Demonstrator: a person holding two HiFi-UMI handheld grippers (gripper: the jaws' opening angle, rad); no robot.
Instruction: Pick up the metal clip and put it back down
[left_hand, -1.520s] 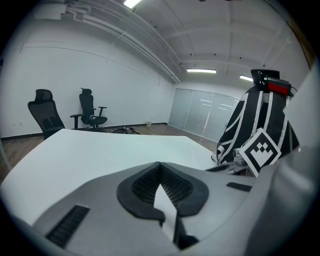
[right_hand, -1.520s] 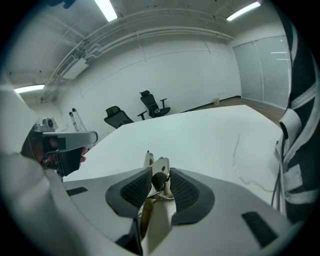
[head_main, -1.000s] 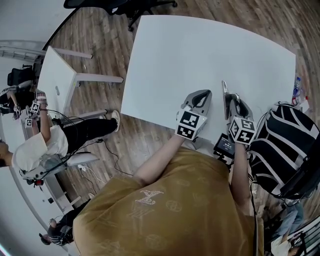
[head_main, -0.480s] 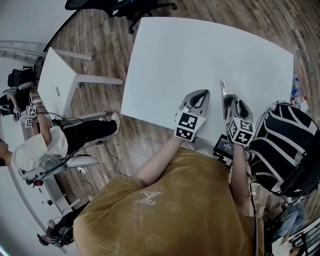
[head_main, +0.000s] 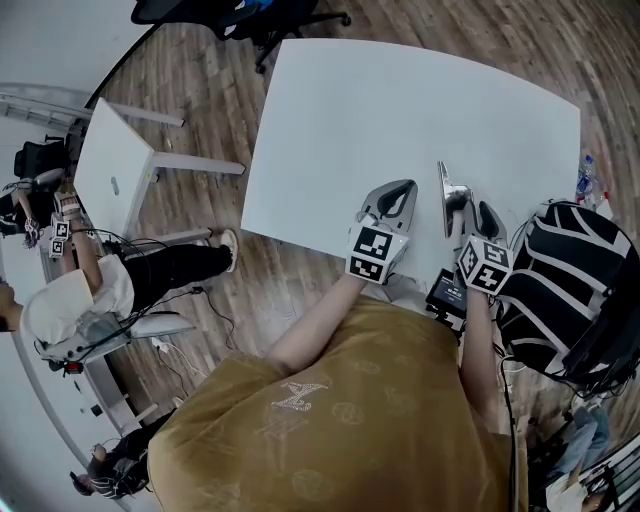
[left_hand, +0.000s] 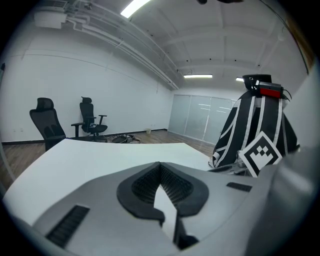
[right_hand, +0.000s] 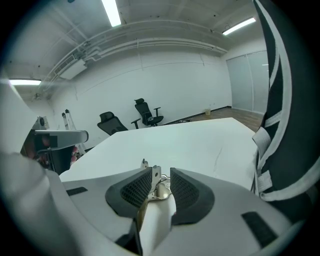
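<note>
The metal clip (head_main: 443, 195) is a thin, shiny strip standing on edge over the white table (head_main: 400, 100) near its front edge. My right gripper (head_main: 457, 203) is shut on it. In the right gripper view the clip (right_hand: 156, 186) sits between the two ribbed black pads (right_hand: 131, 192), with its silver end poking out past the tips of the right gripper (right_hand: 161, 175). A little to the left, my left gripper (head_main: 408, 187) rests at the table's front edge, its tips touching and nothing between them. The left gripper view shows the left gripper (left_hand: 160, 167) with its pads meeting at the tips.
A black and white striped backpack (head_main: 575, 280) stands just right of the right gripper. A small black device with a screen (head_main: 447, 292) lies below the table's front edge. Office chairs (head_main: 250, 15) stand beyond the far side. A second white table (head_main: 110, 165) and a person (head_main: 80, 290) are at the left.
</note>
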